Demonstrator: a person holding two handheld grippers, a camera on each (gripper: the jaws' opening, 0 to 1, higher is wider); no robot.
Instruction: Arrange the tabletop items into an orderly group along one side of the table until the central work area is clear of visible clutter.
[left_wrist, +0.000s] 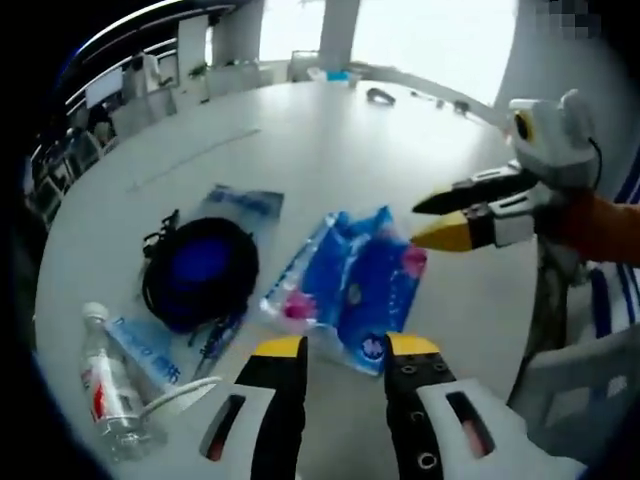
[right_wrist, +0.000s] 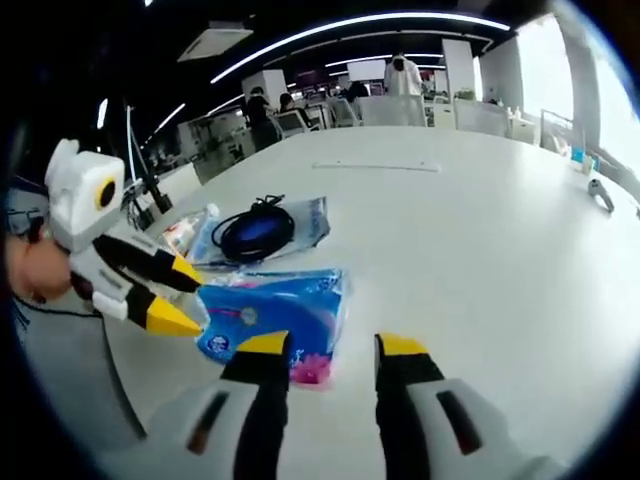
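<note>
Tissue pack (left_wrist: 350, 290) sits ungripped between both open grippers (left_wrist: 345, 347) (right_wrist: 330, 345); best pinched mid-pack, then slid beside the cable coil (left_wrist: 200, 270)

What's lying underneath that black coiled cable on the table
The black coiled cable rests on a flat blue-printed plastic bag, whose edges stick out around it. The coil covers the bag's middle, so its print there is hidden.

Open-plan office: white table (right_wrist: 480, 230), bright windows (left_wrist: 420, 30), ceiling light strips (right_wrist: 350, 28).

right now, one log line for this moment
left gripper: open, over tissue pack | right gripper: open, beside pack | cable coil, bottle: untouched
</note>
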